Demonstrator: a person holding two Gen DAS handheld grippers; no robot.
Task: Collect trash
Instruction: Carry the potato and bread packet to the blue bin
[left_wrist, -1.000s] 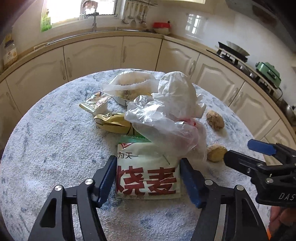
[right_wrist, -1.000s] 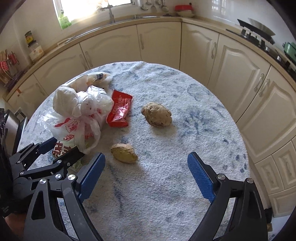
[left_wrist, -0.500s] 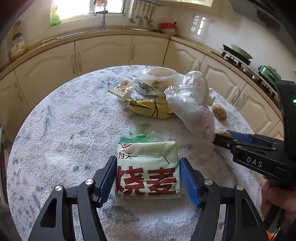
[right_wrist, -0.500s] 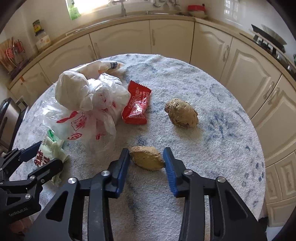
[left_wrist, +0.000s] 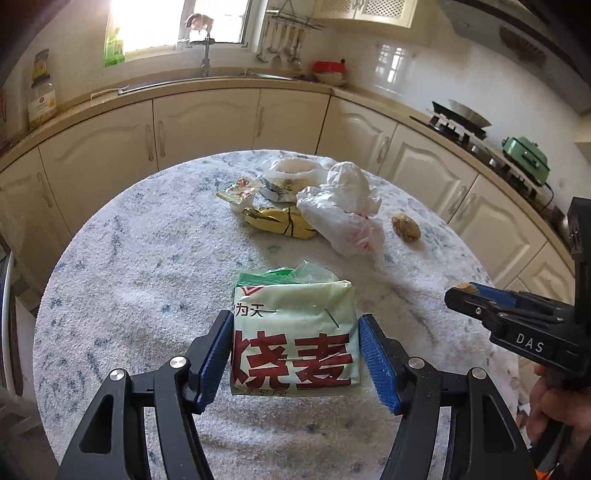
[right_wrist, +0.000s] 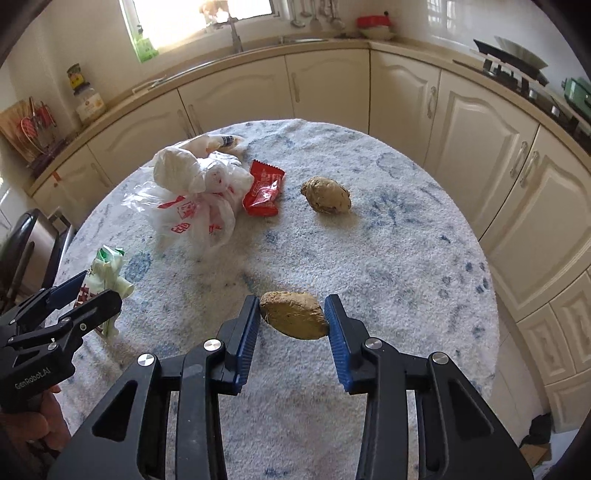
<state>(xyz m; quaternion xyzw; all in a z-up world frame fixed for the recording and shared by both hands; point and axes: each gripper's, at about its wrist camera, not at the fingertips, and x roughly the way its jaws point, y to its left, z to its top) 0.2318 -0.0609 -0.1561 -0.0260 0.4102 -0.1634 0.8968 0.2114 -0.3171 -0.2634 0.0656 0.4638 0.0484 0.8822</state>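
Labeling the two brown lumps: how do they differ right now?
The near lump is clamped between the jaws of the right gripper; the far lump lies free on the table. The near lump looks smoother and yellower, the far lump rougher and greyer. Both are oval and potato-like.

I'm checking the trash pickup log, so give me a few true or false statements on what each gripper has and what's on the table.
1. The left gripper is shut on the green and white packet. True.
2. The right gripper is empty. False: it is shut on a brown lump.
3. A red wrapper lies beside the plastic bag. True.
4. The other brown lump sits inside the bag. False: it lies apart on the table.
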